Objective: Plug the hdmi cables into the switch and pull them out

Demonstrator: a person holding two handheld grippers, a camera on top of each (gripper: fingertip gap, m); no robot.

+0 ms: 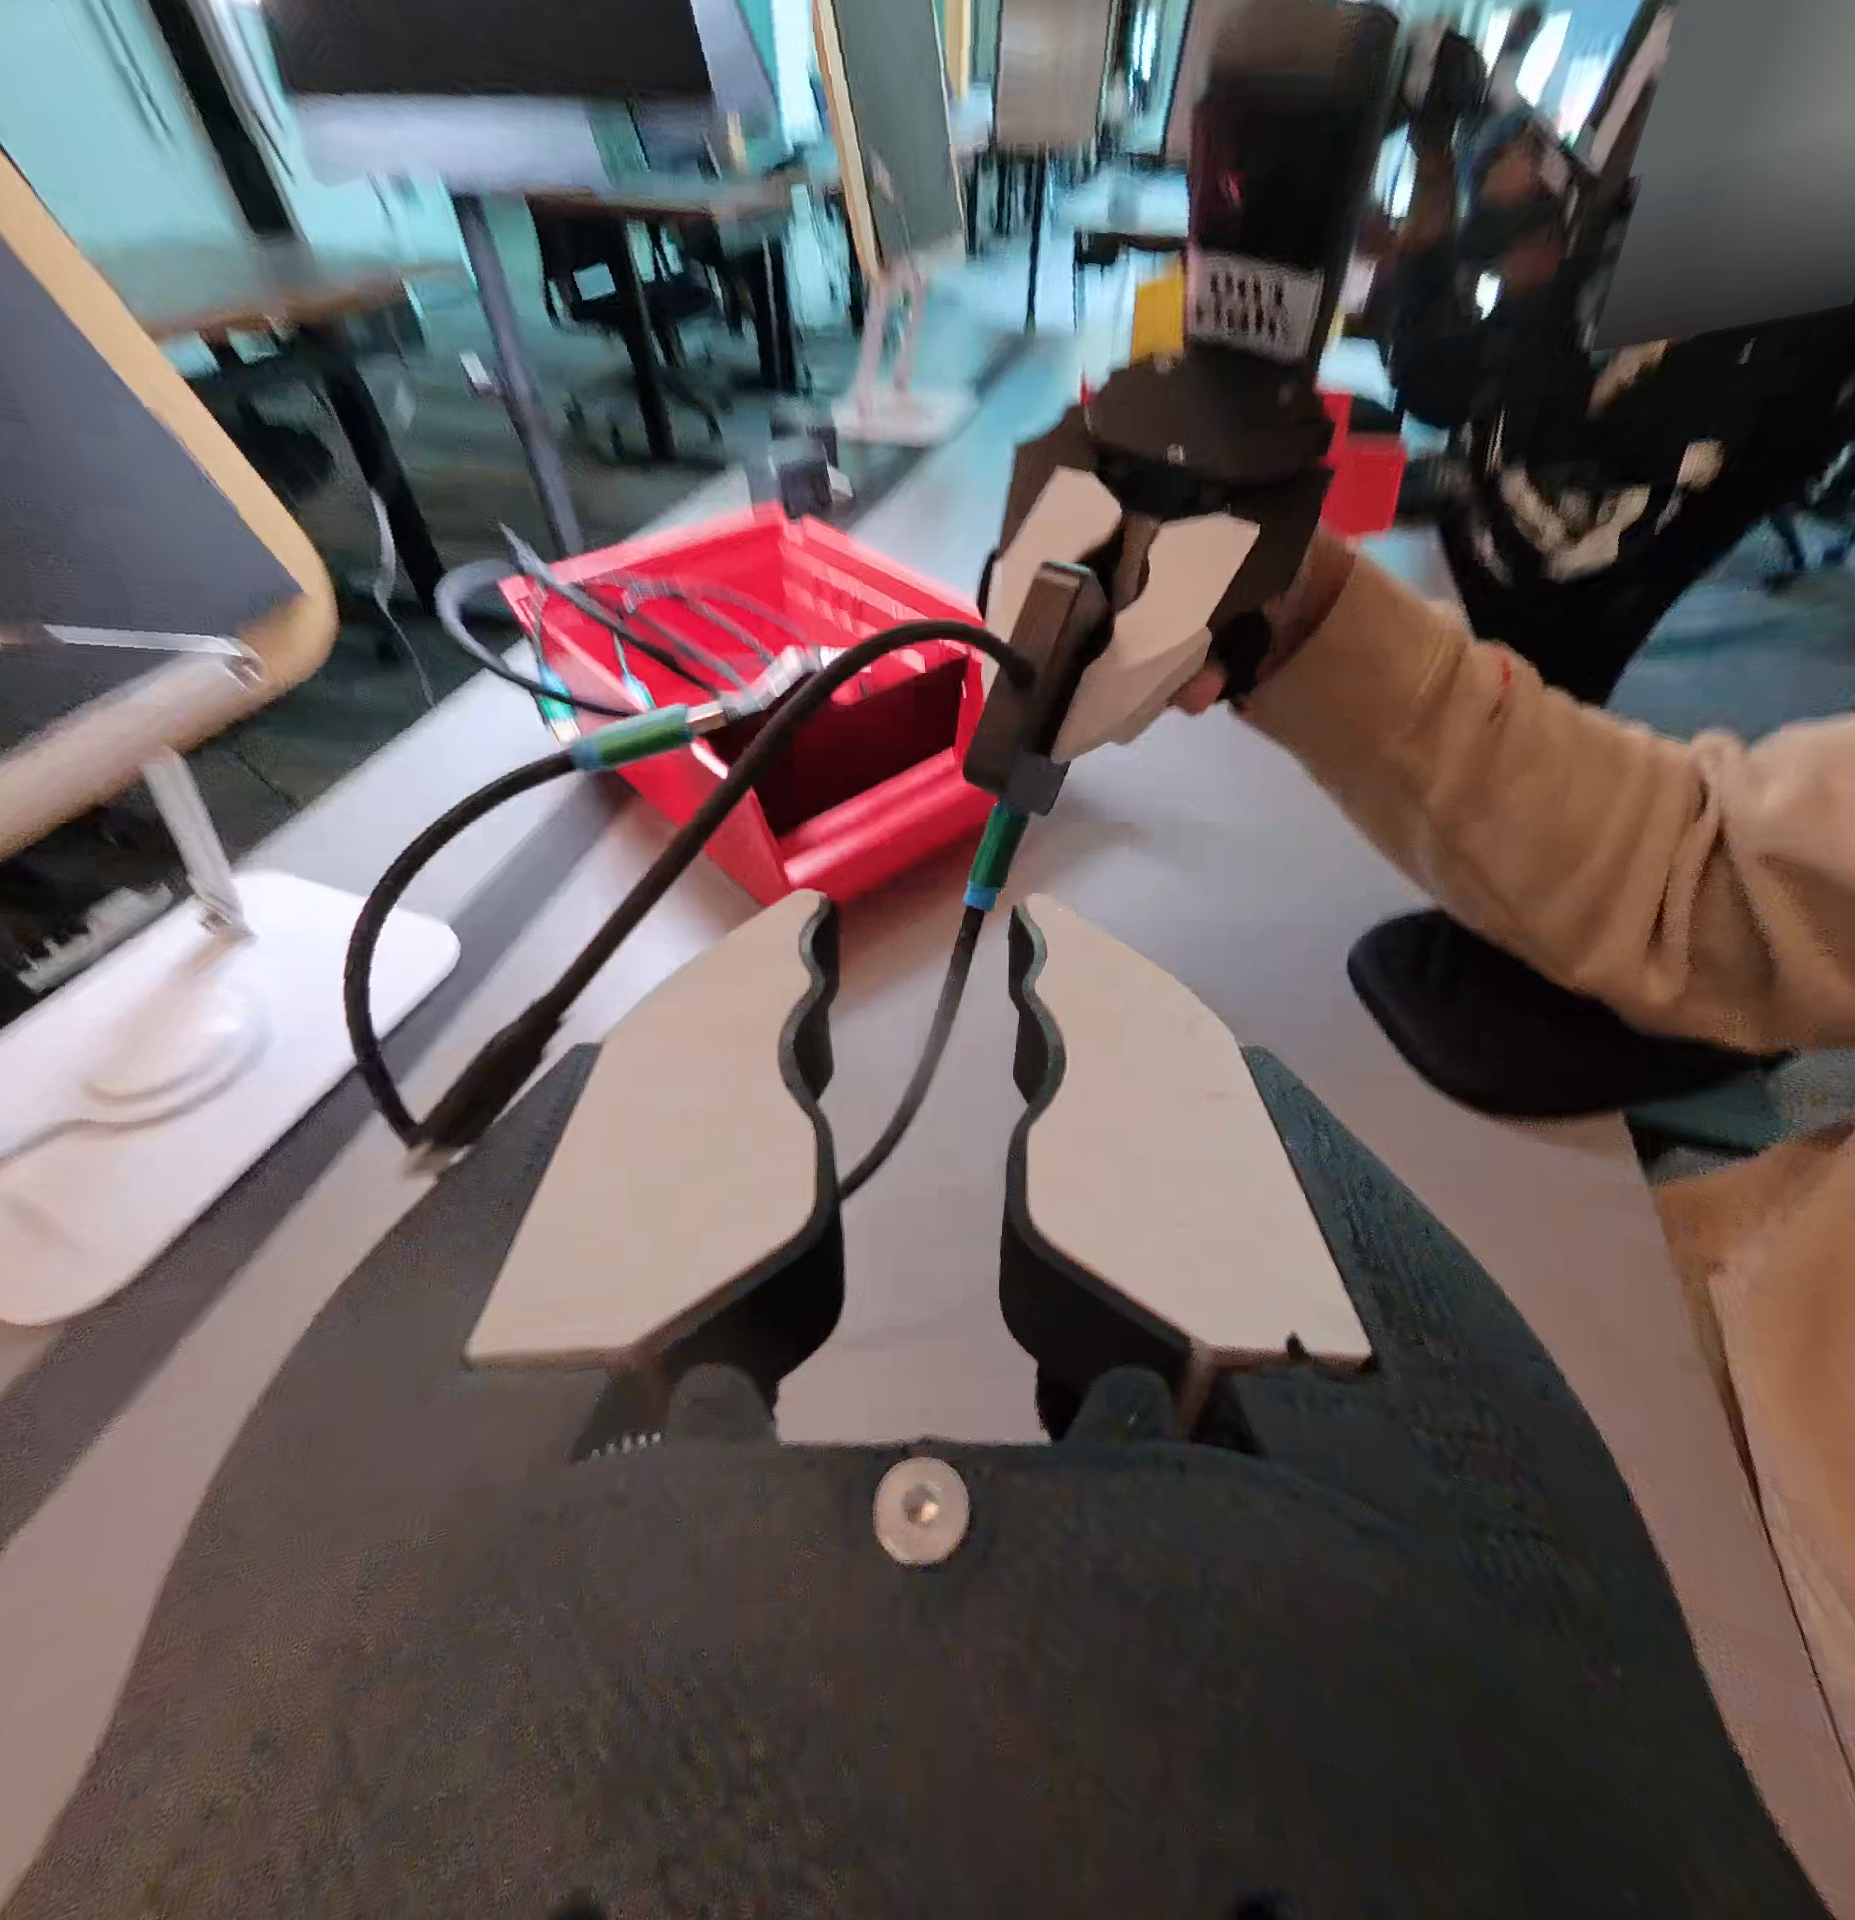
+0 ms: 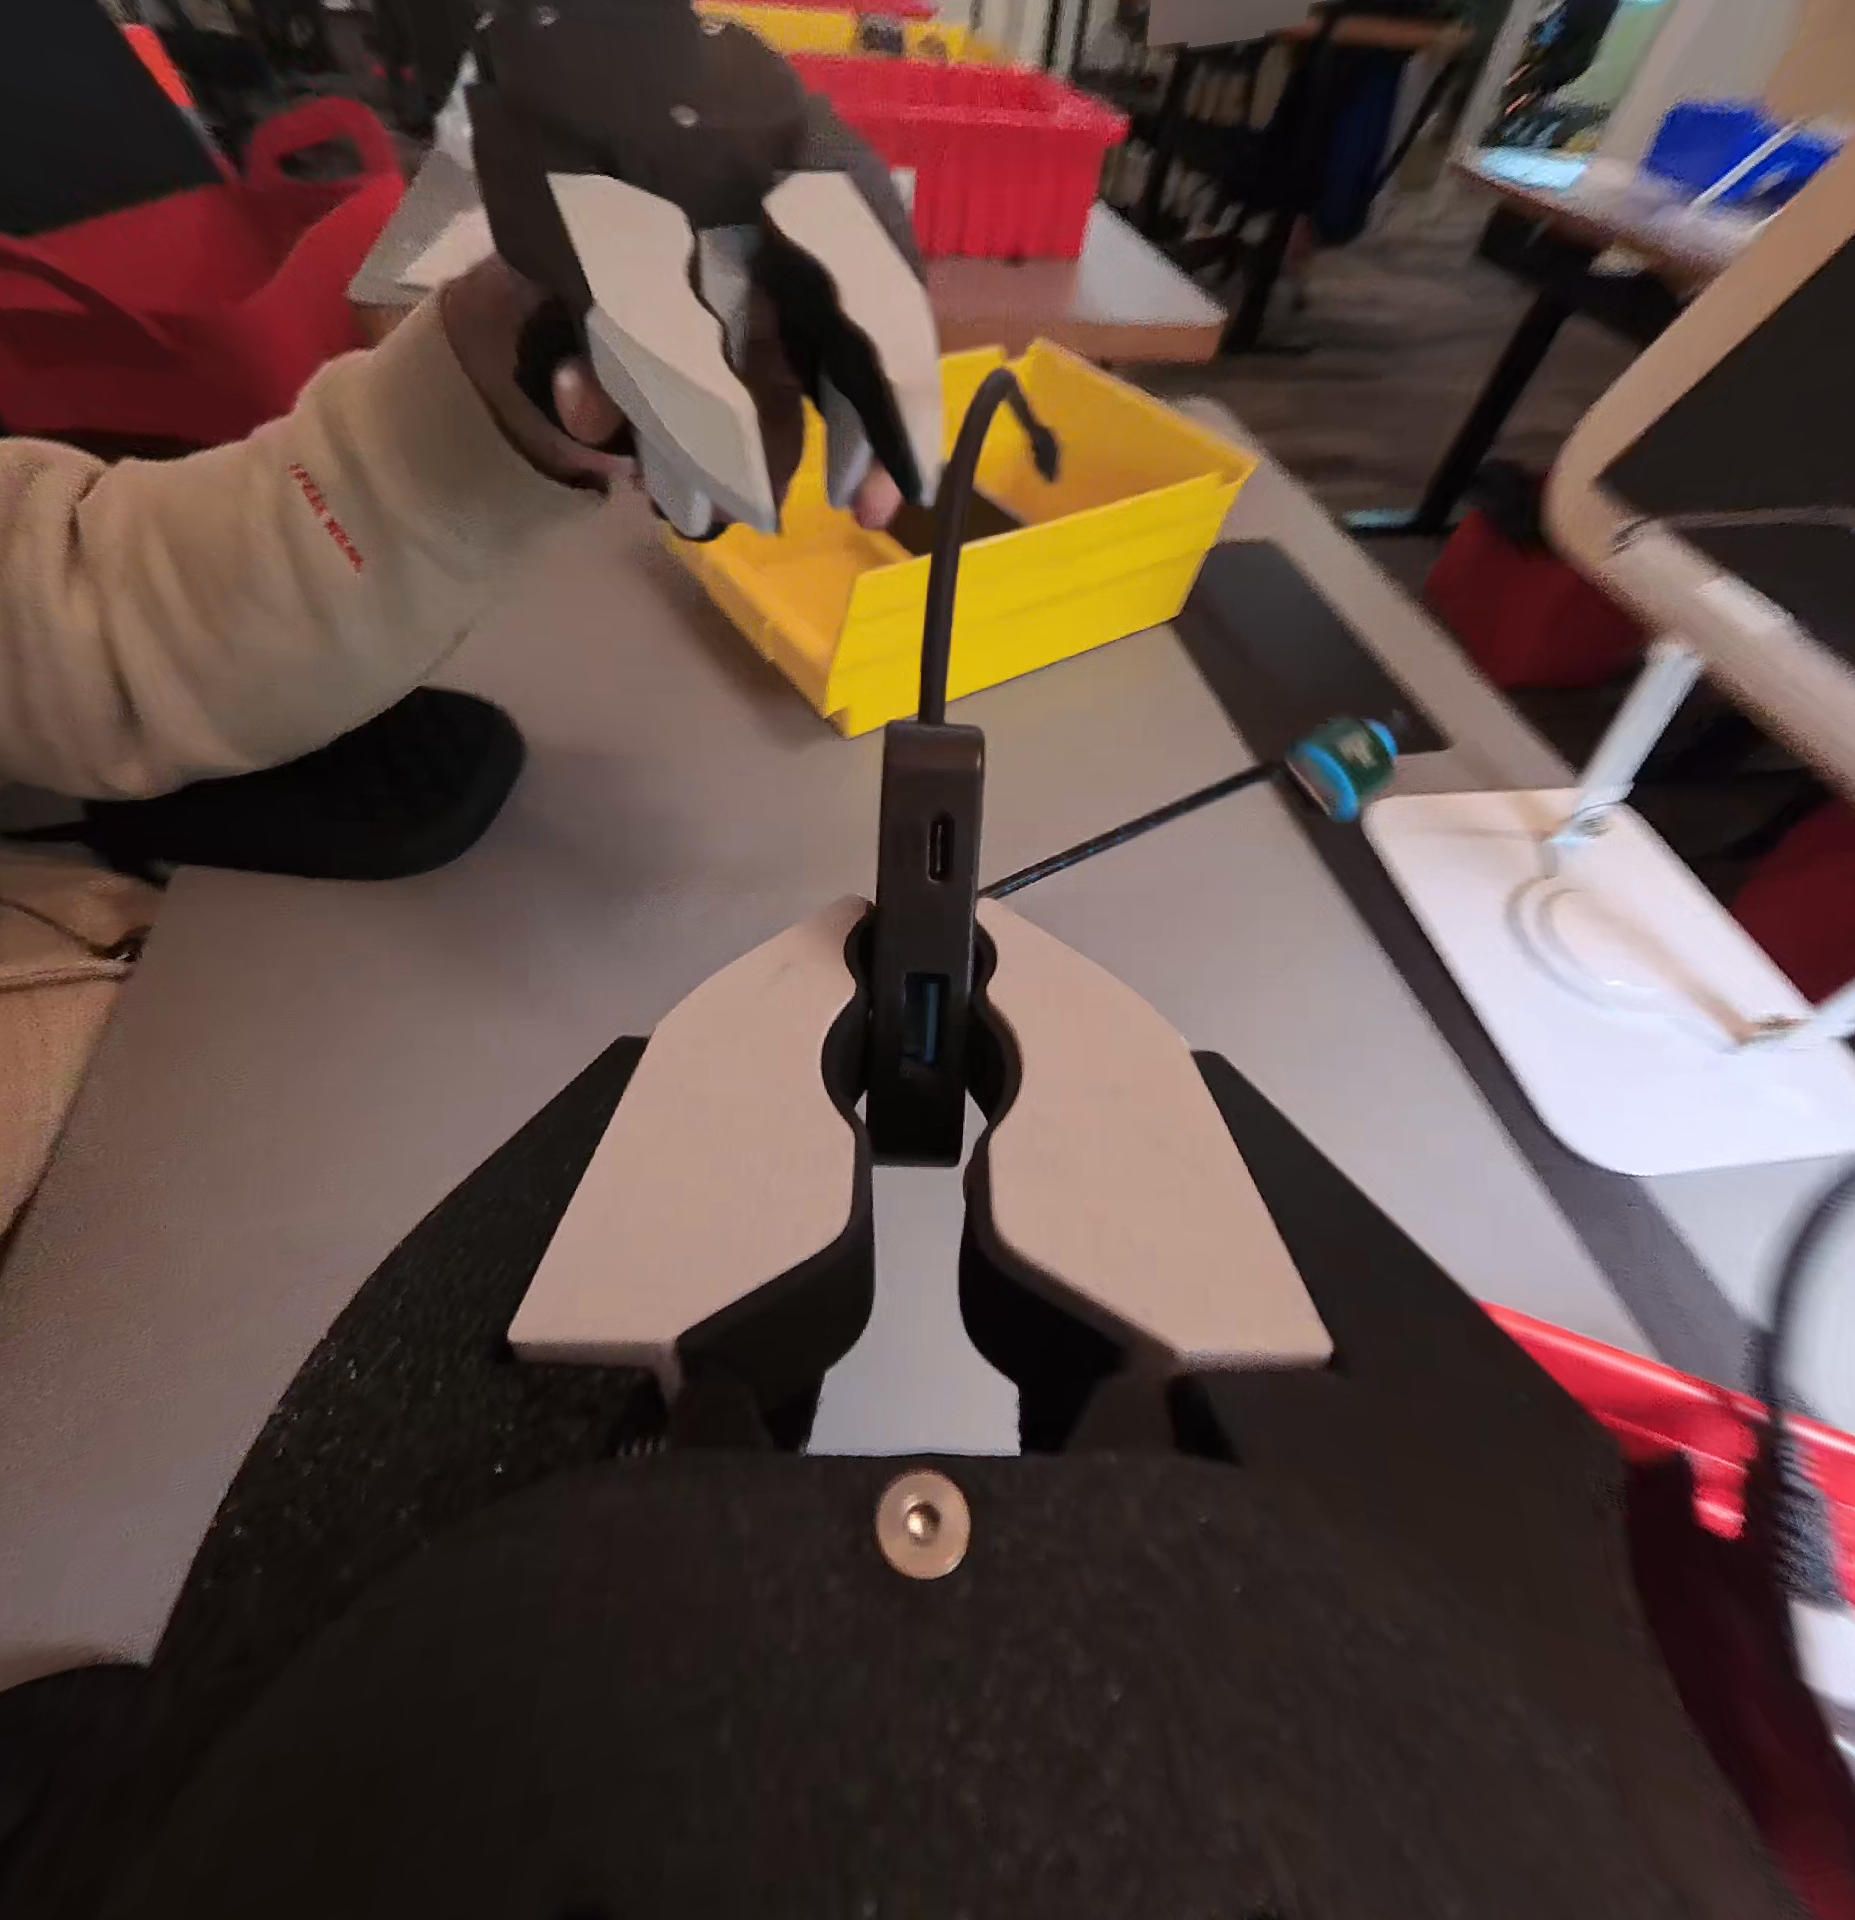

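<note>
Black switch (image 2: 928, 935) is clamped upright in the right gripper (image 2: 921, 1023) jaws above the table, apparently steadied so its plugged green-ended cable (image 1: 996, 847) can be pulled, while the left gripper (image 1: 918, 1023) jaws gape around that cable.

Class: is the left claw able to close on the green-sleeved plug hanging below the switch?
Probably yes: the left claw is open, the green-sleeved plug hangs just ahead of its tips, nothing between.

Red bin (image 1: 861, 821) – glossy plastic; table (image 2: 632, 935) – smooth matt grey; switch (image 2: 928, 935) – matt black.
</note>
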